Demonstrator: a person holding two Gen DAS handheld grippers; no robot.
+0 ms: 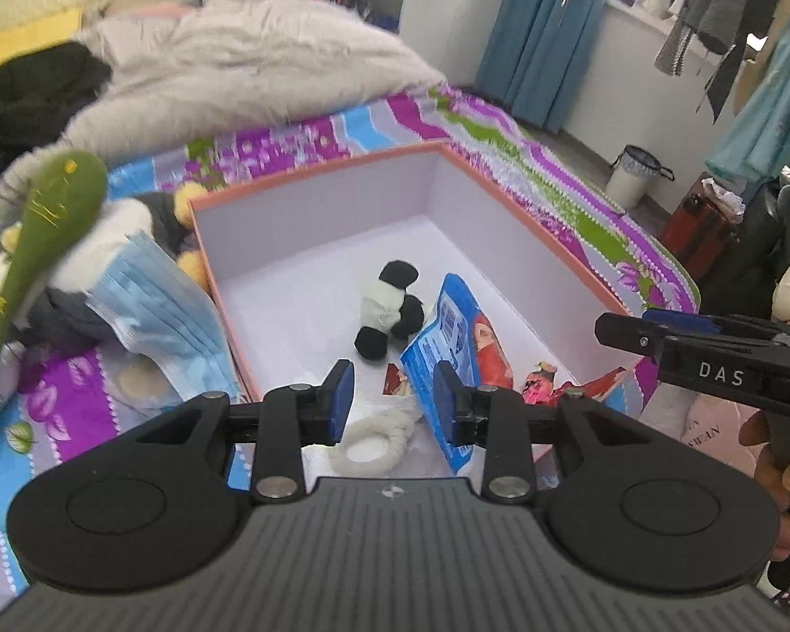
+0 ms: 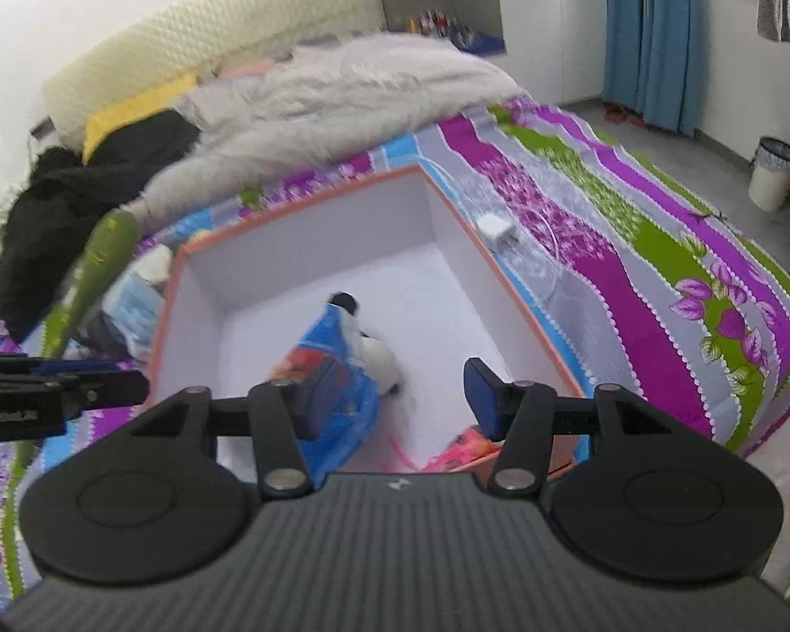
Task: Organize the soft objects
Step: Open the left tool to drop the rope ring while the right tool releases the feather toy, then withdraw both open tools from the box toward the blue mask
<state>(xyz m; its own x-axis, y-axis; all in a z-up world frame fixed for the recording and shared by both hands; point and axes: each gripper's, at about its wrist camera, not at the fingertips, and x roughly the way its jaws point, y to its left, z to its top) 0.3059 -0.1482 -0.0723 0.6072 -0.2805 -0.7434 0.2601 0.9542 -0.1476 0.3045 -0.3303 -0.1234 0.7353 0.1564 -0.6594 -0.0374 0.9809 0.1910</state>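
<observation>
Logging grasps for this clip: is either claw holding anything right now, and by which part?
Nothing is held. The left claw and the right claw both hang open above the box; the blue packet lies inside it, ungripped.

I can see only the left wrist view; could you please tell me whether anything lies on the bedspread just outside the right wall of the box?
Observer: Yes. A white charger plug with its thin cable lies on the bedspread, right beside the box's right wall.
Operator: Thank you. I see the right hand-held gripper only from the side; is it holding anything?
Observer: No. The right hand-held gripper stands open above the box with nothing between its pads. The blue packet lies inside the box, behind its left finger.
</observation>
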